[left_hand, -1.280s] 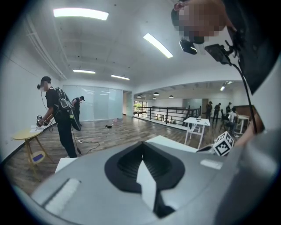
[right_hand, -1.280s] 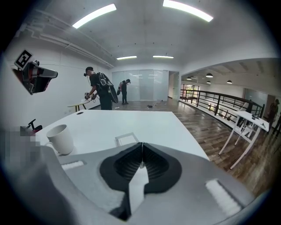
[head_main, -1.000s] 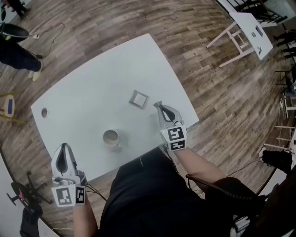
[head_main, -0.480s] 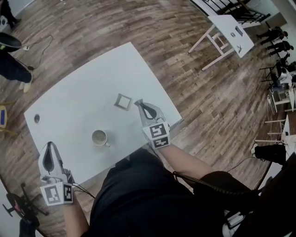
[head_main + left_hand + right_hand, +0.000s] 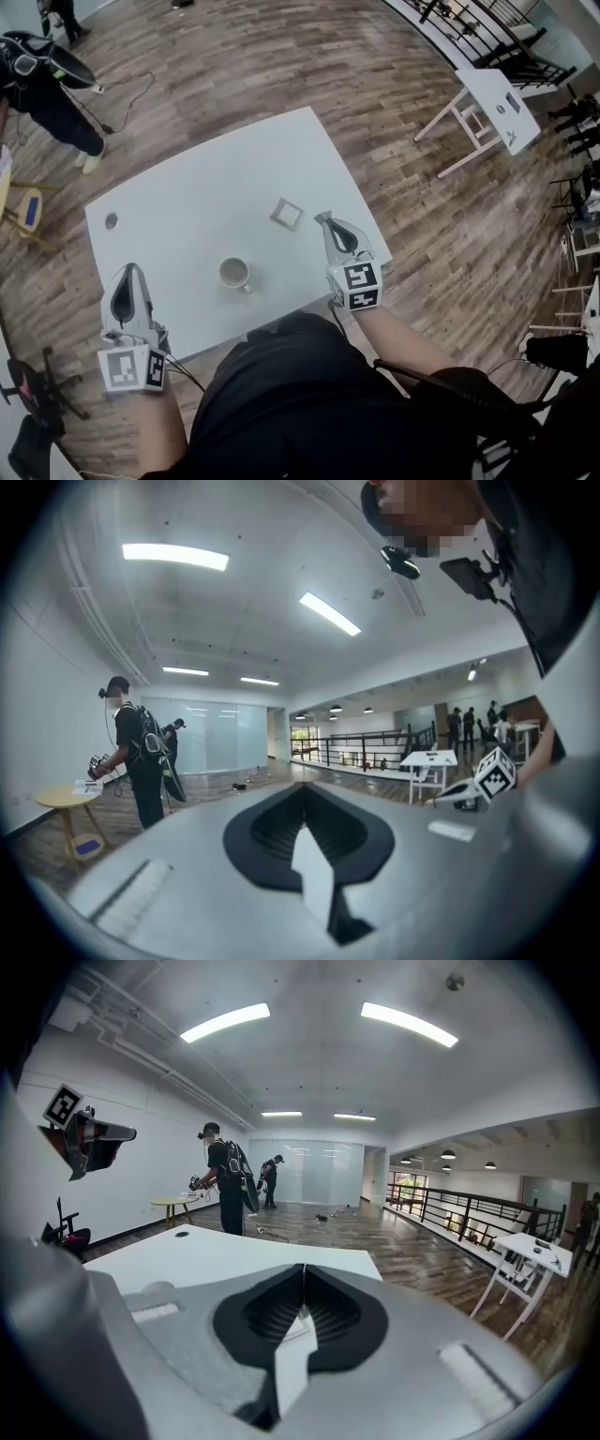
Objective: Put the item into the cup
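White counter (image 5: 216, 178), tilted in the head view, carries everything.

Left tongs (image 5: 131, 269) sit at the counter's near-left edge. In the left gripper view (image 5: 302, 794) I read them pressed together, with nothing between them.

Right tongs (image 5: 322, 217) are over the counter's right side. In the right gripper view (image 5: 303, 1279) they are also pressed together and empty.

Cup (image 5: 233, 273) stands upright on the counter between the two tongs, well apart from both. I see nothing in its opening from above.

Square item (image 5: 287, 214) lies flat on the counter just left of the right tongs' tips, near them but not touching, and beyond the cup.

Small dark round spot (image 5: 112, 221) is on the counter beyond the left tongs.
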### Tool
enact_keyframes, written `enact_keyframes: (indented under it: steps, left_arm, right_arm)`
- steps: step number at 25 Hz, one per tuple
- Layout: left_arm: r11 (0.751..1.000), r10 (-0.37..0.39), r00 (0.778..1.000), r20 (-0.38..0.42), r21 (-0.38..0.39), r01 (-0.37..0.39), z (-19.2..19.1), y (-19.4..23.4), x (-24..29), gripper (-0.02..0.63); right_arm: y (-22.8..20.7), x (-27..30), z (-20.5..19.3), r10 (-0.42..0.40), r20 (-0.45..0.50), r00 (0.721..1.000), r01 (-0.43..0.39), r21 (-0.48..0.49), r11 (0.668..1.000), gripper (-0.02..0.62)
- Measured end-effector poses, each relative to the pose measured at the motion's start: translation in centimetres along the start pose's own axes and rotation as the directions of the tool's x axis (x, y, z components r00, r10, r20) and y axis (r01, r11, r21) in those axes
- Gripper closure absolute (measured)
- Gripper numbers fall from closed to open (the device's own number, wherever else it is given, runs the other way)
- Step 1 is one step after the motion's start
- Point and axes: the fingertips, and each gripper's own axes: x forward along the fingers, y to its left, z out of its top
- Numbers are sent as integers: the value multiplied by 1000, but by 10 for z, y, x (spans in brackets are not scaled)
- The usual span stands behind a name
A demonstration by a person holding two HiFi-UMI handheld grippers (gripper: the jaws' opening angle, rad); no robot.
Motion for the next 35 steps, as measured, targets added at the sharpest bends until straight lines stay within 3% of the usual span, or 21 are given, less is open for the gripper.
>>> enact_keyframes:
  steps: [12, 17, 23, 35]
  left_arm:
    - [1000, 0, 999, 48, 12, -1, 11, -15, 10, 607]
    - [1000, -18, 998, 62, 11, 18, 13, -6, 13, 607]
    - [1000, 19, 999, 42, -9, -18, 25, 10, 2, 607]
    - [1000, -3, 998, 58, 4, 3, 14, 1, -3, 607]
  right_arm:
    - [-8, -7, 34, 18, 63, 998, -16, -22, 1000, 589]
    - [-1, -8, 48, 8, 94, 996, -6, -24, 1000, 591]
    - [6, -5, 68, 26, 107, 994, -22, -32, 999, 589]
    - [2, -17, 61, 7, 122, 992, -3, -30, 1000, 589]
